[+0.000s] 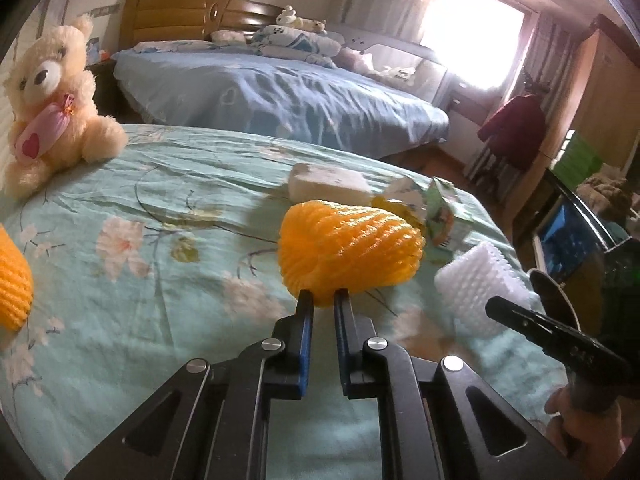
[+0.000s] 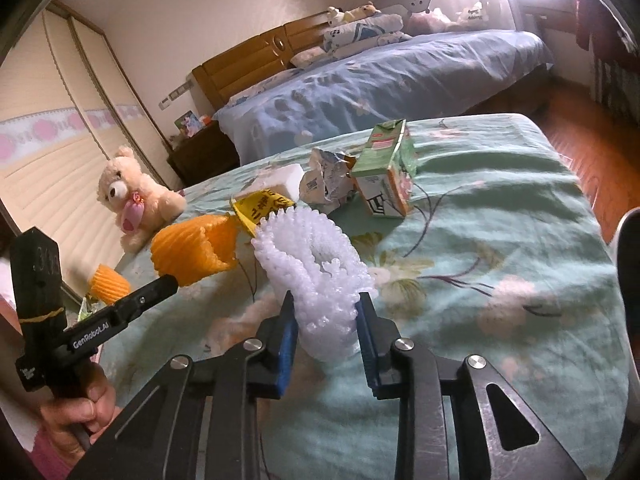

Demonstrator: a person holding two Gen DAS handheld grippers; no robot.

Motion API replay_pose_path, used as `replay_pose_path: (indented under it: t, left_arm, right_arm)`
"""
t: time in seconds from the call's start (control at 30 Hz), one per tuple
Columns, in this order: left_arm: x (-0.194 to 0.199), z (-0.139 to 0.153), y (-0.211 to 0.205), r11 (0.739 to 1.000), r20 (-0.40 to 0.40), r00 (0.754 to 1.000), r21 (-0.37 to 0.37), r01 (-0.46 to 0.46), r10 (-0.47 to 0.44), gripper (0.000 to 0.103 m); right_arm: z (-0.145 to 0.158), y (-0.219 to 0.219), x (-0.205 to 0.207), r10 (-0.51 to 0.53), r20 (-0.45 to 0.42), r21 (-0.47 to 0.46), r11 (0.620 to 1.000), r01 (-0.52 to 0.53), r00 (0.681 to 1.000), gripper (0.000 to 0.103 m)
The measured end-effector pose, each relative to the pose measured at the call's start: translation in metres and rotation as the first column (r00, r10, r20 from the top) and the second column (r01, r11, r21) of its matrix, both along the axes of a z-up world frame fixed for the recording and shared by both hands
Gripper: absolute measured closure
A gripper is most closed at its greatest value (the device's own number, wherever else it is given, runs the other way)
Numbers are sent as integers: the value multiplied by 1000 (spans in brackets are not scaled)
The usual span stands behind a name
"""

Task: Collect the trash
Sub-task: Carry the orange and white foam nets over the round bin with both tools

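Observation:
My left gripper (image 1: 323, 297) is shut on an orange foam fruit net (image 1: 350, 250) and holds it over the green floral bedspread (image 1: 160, 208). It shows in the right wrist view too (image 2: 196, 250). My right gripper (image 2: 326, 302) is shut on a white foam fruit net (image 2: 316, 268), also seen in the left wrist view (image 1: 476, 288). Beyond lie a green carton (image 2: 386, 168), crumpled paper (image 2: 328, 180), a yellow wrapper (image 2: 260, 206) and a white block (image 1: 328, 184). A second orange net (image 1: 12, 280) lies at the left.
A cream teddy bear (image 1: 52, 108) sits on the bedspread's far left. A blue bed (image 1: 280, 96) with pillows and soft toys stands behind. Wooden floor (image 2: 580, 128) and a clothes rack (image 1: 512, 132) lie to the right. A wardrobe (image 2: 52, 152) lines the left wall.

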State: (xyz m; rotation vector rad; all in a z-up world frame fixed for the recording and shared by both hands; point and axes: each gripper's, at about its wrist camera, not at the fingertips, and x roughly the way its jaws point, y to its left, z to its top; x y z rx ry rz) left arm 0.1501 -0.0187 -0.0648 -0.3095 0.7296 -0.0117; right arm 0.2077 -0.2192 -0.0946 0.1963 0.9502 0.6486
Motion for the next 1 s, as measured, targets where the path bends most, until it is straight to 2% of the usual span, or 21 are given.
replay_pose_path:
  t: [0.4, 1.0]
  left_arm:
    - [-24, 5, -51, 991, -5, 991, -15, 131, -132, 94]
    - [8, 5, -132, 951, -14, 951, 6, 310, -310, 94]
  right_arm:
    - [10, -49, -17, -76, 8, 3, 997, 76, 997, 75]
    - [15, -151, -34, -252, 14, -15, 968, 252, 968, 75]
